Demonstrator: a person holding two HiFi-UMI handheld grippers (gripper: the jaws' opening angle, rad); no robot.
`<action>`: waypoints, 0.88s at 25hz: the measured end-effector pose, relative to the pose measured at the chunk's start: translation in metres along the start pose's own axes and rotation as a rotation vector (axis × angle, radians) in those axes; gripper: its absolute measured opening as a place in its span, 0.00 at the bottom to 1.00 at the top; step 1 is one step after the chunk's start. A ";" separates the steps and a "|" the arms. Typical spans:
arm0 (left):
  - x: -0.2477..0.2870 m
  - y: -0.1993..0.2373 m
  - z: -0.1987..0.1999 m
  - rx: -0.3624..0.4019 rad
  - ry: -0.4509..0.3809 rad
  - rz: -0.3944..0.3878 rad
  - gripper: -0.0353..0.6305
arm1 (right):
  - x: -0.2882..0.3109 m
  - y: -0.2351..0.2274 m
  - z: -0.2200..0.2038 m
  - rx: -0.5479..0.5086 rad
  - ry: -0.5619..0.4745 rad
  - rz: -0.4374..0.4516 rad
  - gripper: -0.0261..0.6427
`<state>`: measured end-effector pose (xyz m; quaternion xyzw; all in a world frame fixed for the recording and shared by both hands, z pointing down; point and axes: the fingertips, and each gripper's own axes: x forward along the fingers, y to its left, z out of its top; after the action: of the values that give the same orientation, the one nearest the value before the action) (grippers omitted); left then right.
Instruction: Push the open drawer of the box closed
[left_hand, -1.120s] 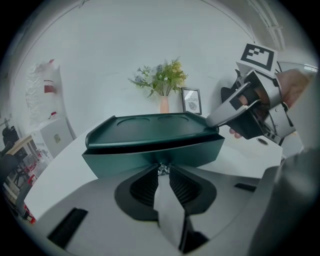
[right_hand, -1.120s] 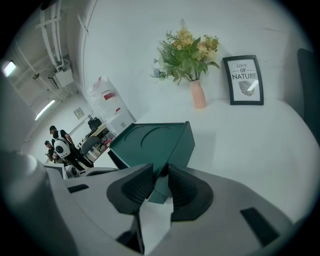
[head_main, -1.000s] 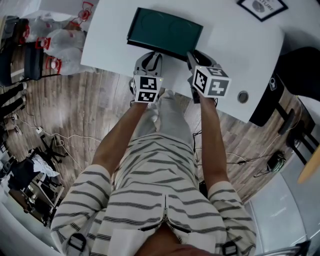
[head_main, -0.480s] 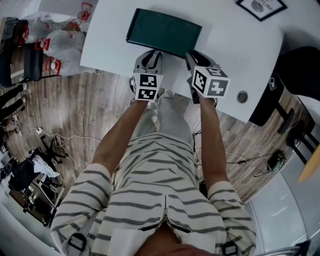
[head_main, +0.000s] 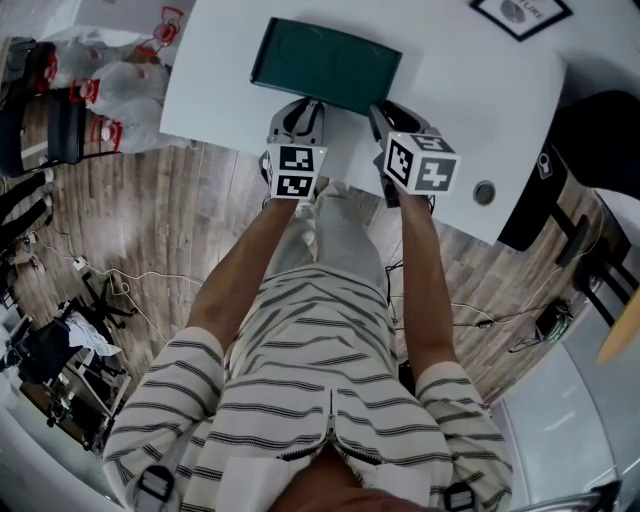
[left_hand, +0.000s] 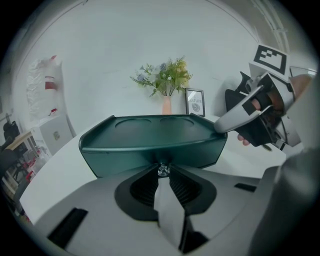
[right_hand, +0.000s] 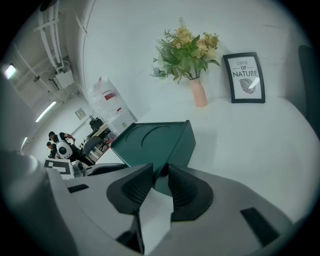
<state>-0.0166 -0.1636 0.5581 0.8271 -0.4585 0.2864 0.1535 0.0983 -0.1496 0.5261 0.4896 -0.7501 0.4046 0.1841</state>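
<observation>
A dark green box (head_main: 327, 62) lies on the white table (head_main: 470, 70). In the left gripper view its drawer front (left_hand: 150, 155) sits under the lid's overhanging rim, and it carries a small clear knob (left_hand: 163, 170). My left gripper (head_main: 305, 108) is at the middle of that front. Its narrow jaws (left_hand: 163, 173) close on the knob at their tips. My right gripper (head_main: 385, 108) is at the box's near right corner (right_hand: 162, 167), jaws shut, tips against or just short of the green wall. The left gripper view also shows the right gripper (left_hand: 250, 112) beside the box.
A framed print (head_main: 523, 12) stands at the table's far right. A pink vase of flowers (right_hand: 198, 92) stands by the wall behind the box. A round cable hole (head_main: 486, 192) is near the table's front edge. A black chair (head_main: 590, 130) is on the right, bags (head_main: 110, 75) on the floor left.
Both grippers have edged a little forward against the box's near side. The box's front edge has shifted slightly away with them.
</observation>
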 end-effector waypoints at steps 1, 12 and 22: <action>0.000 0.000 0.000 0.001 -0.001 0.001 0.16 | 0.000 0.000 0.000 -0.001 0.000 0.000 0.20; 0.000 -0.002 -0.001 0.001 0.009 -0.013 0.16 | -0.001 -0.002 -0.001 0.013 -0.036 -0.026 0.20; -0.021 -0.003 0.016 0.009 -0.034 -0.044 0.17 | -0.026 0.008 0.004 0.076 -0.154 -0.021 0.19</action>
<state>-0.0177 -0.1568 0.5323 0.8425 -0.4414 0.2710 0.1484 0.1039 -0.1358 0.5028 0.5337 -0.7410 0.3919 0.1117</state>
